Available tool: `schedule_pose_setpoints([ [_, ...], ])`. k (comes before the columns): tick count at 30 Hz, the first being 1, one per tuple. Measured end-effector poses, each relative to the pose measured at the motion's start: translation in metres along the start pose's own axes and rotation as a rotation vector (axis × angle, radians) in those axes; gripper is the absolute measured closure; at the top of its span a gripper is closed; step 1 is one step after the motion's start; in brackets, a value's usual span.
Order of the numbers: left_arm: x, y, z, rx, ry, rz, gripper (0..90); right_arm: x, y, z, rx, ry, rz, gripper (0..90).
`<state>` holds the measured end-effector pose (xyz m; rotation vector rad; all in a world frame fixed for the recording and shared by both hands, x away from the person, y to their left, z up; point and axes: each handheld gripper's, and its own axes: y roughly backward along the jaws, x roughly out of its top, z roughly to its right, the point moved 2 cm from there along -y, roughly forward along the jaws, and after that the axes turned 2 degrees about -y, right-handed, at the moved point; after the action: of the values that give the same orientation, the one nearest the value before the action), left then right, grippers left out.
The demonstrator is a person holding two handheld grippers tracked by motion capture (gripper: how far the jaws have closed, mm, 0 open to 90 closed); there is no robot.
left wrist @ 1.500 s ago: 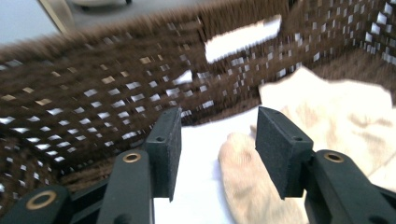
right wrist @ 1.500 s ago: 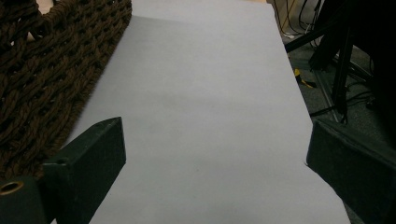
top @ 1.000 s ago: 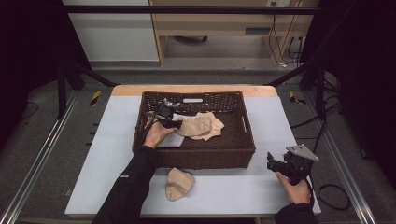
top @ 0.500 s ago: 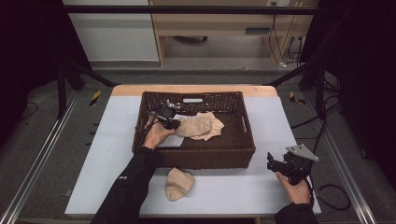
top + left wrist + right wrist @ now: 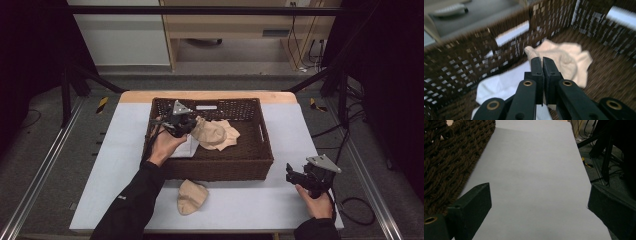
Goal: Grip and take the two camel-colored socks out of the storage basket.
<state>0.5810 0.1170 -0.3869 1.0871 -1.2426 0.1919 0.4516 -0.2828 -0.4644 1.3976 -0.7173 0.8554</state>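
The high view takes in the whole desk [image 5: 125, 165]: a dark wicker basket [image 5: 220, 167] at its middle toward the far edge, and both grippers. The left gripper [image 5: 181, 122] is inside the basket near its left wall, and the right gripper [image 5: 305, 176] hovers over the desk's near right corner, well apart from the basket. The left gripper view shows the grip up close: the black jaws have just been closing and now stand pressed together on the rolled edge of a beige sock [image 5: 564, 58], pinching its near tip while the rest spreads beyond the fingertips on the basket floor. A white cloth [image 5: 504, 85] lies under and beside the jaws. The right gripper view shows that gripper's jaws spread wide with nothing between them, bare desk surface ahead and the basket's woven wall at the picture's left.

Counted: two beige socks, one in the basket and a second sock [image 5: 192, 196] on the desk just in front of the basket's near wall; one white cloth; one basket.
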Motion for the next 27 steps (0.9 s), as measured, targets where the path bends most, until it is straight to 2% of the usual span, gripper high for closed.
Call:
schedule_pose_setpoints([
  [1,0.005,0.01,0.0,0.001,0.008,0.045,87.4,0.0,0.0,0.0,0.0,-0.001,0.0,5.2],
  [2,0.007,0.013,0.001,-0.002,0.018,0.063,87.5,0.0,0.0,0.0,0.0,-0.001,0.0,5.2],
  [6,0.015,0.034,0.002,-0.017,0.045,0.13,87.5,0.0,0.0,0.0,-0.001,-0.001,0.0,5.3],
  [7,0.015,0.034,0.002,-0.017,0.045,0.13,87.5,0.0,0.0,0.0,-0.001,-0.001,0.0,5.3],
  [8,0.019,0.043,0.004,-0.019,0.048,0.158,87.6,0.0,0.0,0.0,-0.001,-0.003,-0.002,5.2],
  [11,0.022,0.051,0.005,-0.019,0.049,0.179,87.6,0.0,0.0,0.0,-0.002,0.001,-0.003,5.3],
  [12,0.026,0.061,0.007,-0.02,0.049,0.208,87.6,0.0,0.0,0.0,-0.002,0.001,-0.004,5.3],
  [13,0.026,0.061,0.007,-0.02,0.049,0.208,87.6,0.0,0.0,0.0,-0.002,0.001,-0.003,5.3],
  [16,0.034,0.081,0.011,-0.03,0.056,0.273,87.6,0.0,0.001,0.0,-0.003,-0.001,-0.002,5.3],
  [17,0.034,0.081,0.011,-0.03,0.056,0.273,87.6,0.0,0.001,0.0,-0.003,-0.001,-0.002,5.3],
  [20,0.041,0.102,0.015,-0.032,0.048,0.32,87.6,-0.001,0.001,0.0,-0.004,-0.003,-0.003,5.3],
  [21,0.041,0.102,0.015,-0.032,0.048,0.32,87.6,-0.001,0.001,0.0,-0.004,-0.003,-0.003,5.3],
  [23,0.044,0.119,0.021,-0.044,0.037,0.358,87.6,-0.001,0.001,0.0,-0.003,-0.007,-0.004,5.3],
  [25,0.045,0.124,0.024,-0.047,0.029,0.366,87.6,-0.001,0.001,0.001,-0.004,-0.005,-0.002,5.3],
  [26,0.047,0.135,0.03,-0.059,0.017,0.384,87.6,-0.001,0.002,0.001,-0.004,-0.005,-0.004,5.3],
  [27,0.047,0.139,0.032,-0.063,0.013,0.388,87.6,-0.001,0.002,0.001,-0.003,-0.005,-0.002,5.4],
])
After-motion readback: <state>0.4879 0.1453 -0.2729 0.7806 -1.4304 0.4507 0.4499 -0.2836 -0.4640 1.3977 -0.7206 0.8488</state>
